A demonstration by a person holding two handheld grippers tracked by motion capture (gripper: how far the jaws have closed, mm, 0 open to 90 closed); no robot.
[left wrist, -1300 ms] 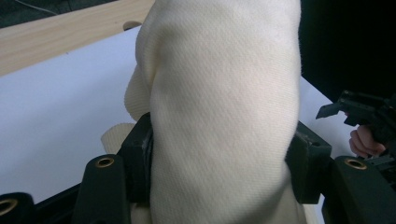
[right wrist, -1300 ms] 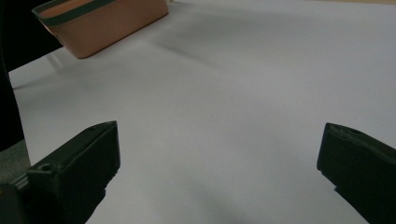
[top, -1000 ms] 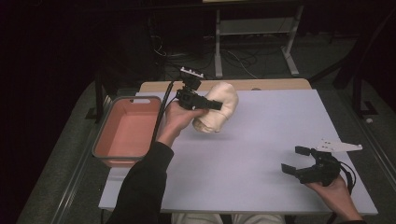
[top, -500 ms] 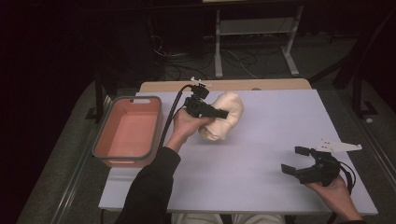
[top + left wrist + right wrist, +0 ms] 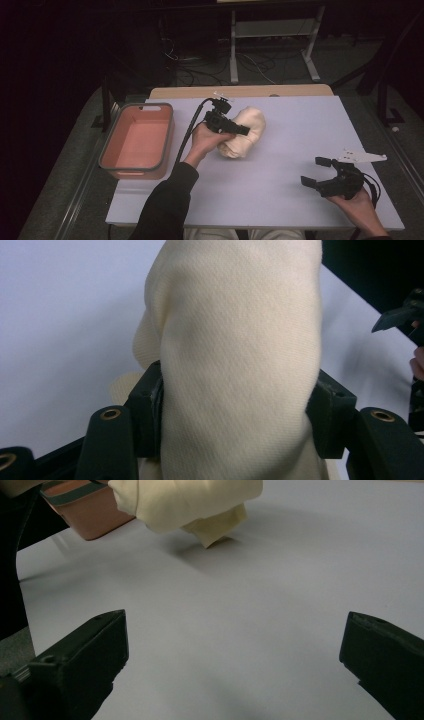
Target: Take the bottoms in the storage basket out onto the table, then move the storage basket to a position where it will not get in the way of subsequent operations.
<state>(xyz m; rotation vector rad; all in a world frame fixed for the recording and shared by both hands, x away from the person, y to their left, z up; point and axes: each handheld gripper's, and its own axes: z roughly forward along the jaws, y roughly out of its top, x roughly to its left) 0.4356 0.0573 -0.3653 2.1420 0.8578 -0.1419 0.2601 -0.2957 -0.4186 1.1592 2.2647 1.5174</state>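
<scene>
Cream cloth bundle [image 5: 243,133] sits clamped in your left gripper [image 5: 235,129], both pads pressing into its sides, near the middle of the white table [image 5: 280,200]. Just left of it stands the pink bin [image 5: 136,140]. Your right gripper [image 5: 320,172] rests well apart, jaws spread wide and empty.

A pale lavender rectangular tabletop [image 5: 300,150] with a light wooden strip [image 5: 250,91] along its far edge stands on a grey floor [image 5: 65,165] in a dark room, where tangled black cables [image 5: 200,62] and a white metal frame [image 5: 272,42] lie beyond.
</scene>
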